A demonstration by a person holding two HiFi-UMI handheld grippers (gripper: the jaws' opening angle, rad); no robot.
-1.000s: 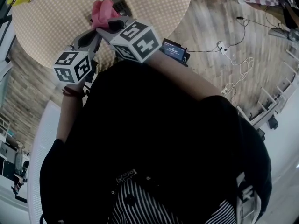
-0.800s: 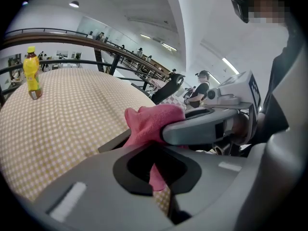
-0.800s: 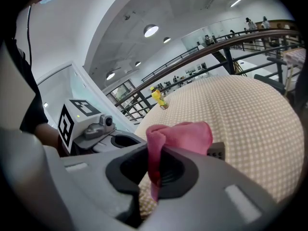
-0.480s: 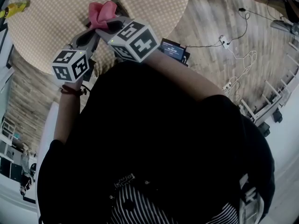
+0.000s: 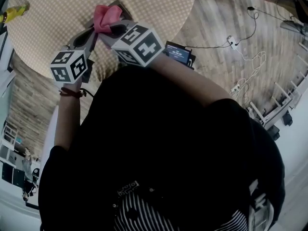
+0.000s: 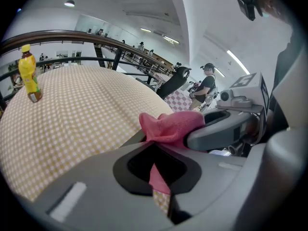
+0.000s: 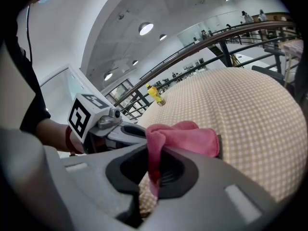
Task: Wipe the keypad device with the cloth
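A pink cloth point(image 5: 106, 14) is bunched up over the near part of the round checkered table point(image 5: 57, 13). Both grippers hold it. My left gripper point(image 5: 94, 32) is shut on the cloth point(image 6: 168, 126), and a strip of it hangs down between the jaws. My right gripper point(image 5: 107, 32) comes in from the right and is shut on the same cloth point(image 7: 185, 136). The two sets of jaws nearly touch. Only a dark edge of the keypad device point(image 7: 220, 146) shows beside the cloth; the rest is hidden under it.
A yellow bottle point(image 5: 14, 12) stands at the table's far left edge. A small device with a lit screen point(image 5: 179, 53) sits to the right of my arms, off the table. Cables and a power strip point(image 5: 230, 46) lie on the wooden floor. Railings and people are far behind.
Both grippers and the pink cloth have shifted slightly to the left over the table. They have kept their hold on the cloth throughout.
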